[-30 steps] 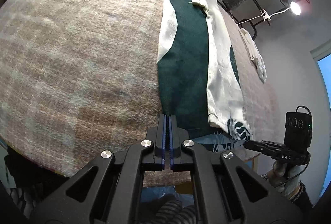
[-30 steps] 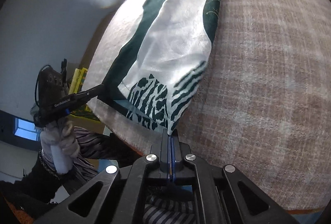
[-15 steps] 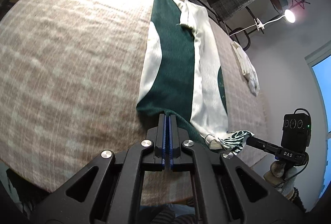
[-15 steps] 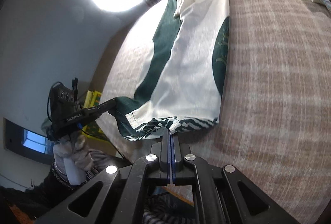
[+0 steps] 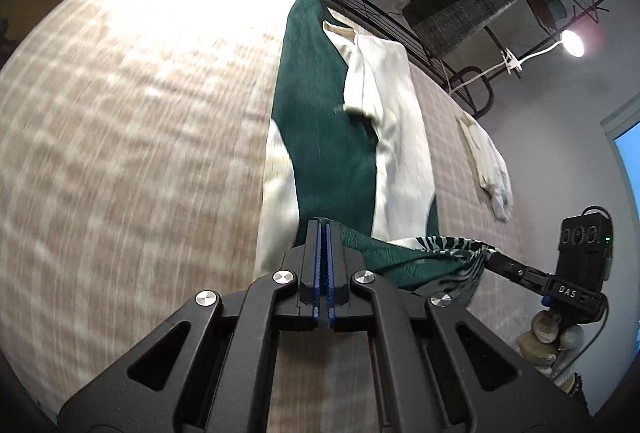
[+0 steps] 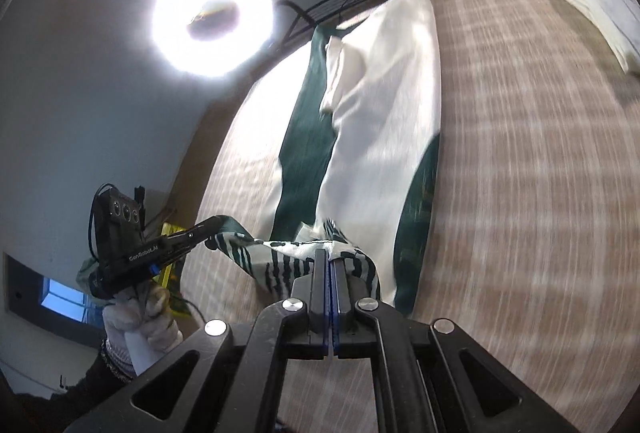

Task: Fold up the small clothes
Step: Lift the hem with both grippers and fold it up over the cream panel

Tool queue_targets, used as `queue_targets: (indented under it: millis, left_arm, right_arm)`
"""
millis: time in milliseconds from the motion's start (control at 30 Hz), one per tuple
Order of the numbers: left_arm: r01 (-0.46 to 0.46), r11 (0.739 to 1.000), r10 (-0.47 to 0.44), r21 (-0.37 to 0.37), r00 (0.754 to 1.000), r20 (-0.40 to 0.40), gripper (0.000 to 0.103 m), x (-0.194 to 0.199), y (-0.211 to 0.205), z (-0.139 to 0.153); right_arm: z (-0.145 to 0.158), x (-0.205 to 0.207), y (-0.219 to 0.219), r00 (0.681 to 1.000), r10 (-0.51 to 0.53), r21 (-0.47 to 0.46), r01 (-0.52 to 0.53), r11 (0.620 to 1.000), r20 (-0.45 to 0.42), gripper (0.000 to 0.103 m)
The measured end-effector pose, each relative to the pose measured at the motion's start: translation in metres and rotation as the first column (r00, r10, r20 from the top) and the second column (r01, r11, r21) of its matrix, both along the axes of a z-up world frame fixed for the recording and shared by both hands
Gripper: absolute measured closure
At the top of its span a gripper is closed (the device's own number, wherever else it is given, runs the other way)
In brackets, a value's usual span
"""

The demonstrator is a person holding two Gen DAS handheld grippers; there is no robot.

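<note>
A green and cream garment point(image 5: 328, 137) lies lengthwise on the plaid-covered table point(image 5: 132, 137), sides folded in. It also shows in the right wrist view point(image 6: 380, 121). My left gripper point(image 5: 324, 229) is shut on the near hem's left corner. My right gripper point(image 6: 330, 257) is shut on the hem's right corner, where the striped print point(image 6: 288, 265) shows. Both hold the hem lifted off the table, stretched between them. Each gripper shows in the other's view: the right point(image 5: 496, 257) and the left point(image 6: 208, 229).
A second cream garment point(image 5: 486, 161) lies on the table to the right, also in the right wrist view point(image 6: 600, 13). A metal rail point(image 5: 352, 1) runs along the table's far edge. A ring light point(image 6: 212, 21) and a clamp lamp point(image 5: 572, 43) shine above.
Both grippers have lifted the near hem and carried it forward over the garment. The hem now hangs in the air between them instead of lying at the table's near edge.
</note>
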State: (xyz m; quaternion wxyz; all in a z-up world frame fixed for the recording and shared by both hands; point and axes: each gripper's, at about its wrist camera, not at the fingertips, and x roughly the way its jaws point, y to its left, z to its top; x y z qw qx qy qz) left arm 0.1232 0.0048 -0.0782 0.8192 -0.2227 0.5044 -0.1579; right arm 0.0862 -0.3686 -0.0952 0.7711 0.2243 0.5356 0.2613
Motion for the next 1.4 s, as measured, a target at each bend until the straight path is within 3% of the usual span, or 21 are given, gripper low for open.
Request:
queue_targets:
  millis: [267,367,433,467,500,533,633,867,1100,1267,1400]
  left_arm:
    - [-0.011,0.999,0.012,0.032,0.999,-0.049,0.103,0.045,-0.007,-0.023]
    - [-0.027,0.999,0.028,0.034,0.999,-0.026,0.103,0.053,-0.006,-0.022]
    - [-0.037,0.998,0.038,0.043,0.999,-0.024,0.099,0.060,-0.006,-0.021]
    - [-0.036,0.998,0.038,0.055,0.999,-0.030,0.085,0.065,-0.005,-0.021]
    - [-0.037,0.997,0.039,0.061,0.999,-0.025,0.070,0.067,-0.004,-0.020]
    - [-0.046,0.997,0.046,0.061,0.999,-0.002,0.067,0.067,-0.002,-0.018]
    - [-0.041,0.995,0.038,0.093,0.999,0.031,0.067,0.064,0.002,-0.016]
    - [0.005,0.990,-0.004,0.143,1.000,-0.009,0.067,0.064,-0.002,-0.037]
    - [0.066,0.968,-0.079,0.242,0.996,0.046,0.067,0.061,-0.026,-0.033]
    - [0.105,0.957,-0.117,0.271,0.993,0.029,0.067,0.062,-0.036,-0.042]
    - [0.117,0.953,-0.130,0.278,0.991,0.026,0.067,0.063,-0.041,-0.044]
  right_arm:
    - [-0.022,0.043,0.009,1.000,-0.022,-0.078,0.021,0.997,-0.018,0.103]
    - [-0.028,0.055,0.006,0.999,-0.037,-0.066,0.036,0.997,-0.019,0.098]
    - [-0.026,0.059,0.002,0.998,-0.056,-0.052,0.055,0.997,-0.022,0.068]
    - [-0.024,0.059,-0.002,0.998,-0.068,-0.054,0.067,0.996,-0.016,0.049]
    - [-0.021,0.060,-0.004,0.997,-0.077,-0.065,0.077,0.995,0.002,0.049]
    - [-0.018,0.060,-0.004,0.998,-0.066,-0.073,0.067,0.995,0.023,0.051]
    - [-0.014,0.058,0.002,0.999,-0.024,-0.115,0.028,0.993,0.036,0.062]
    - [-0.044,0.056,0.013,0.999,0.018,-0.207,-0.024,0.978,-0.030,0.068]
    - [-0.036,0.056,0.025,0.998,0.065,-0.246,-0.060,0.967,0.015,0.070]
    - [-0.045,0.059,0.027,0.998,0.064,-0.264,-0.065,0.962,-0.015,0.070]
    - [-0.043,0.059,0.030,0.998,0.069,-0.277,-0.067,0.958,-0.003,0.079]
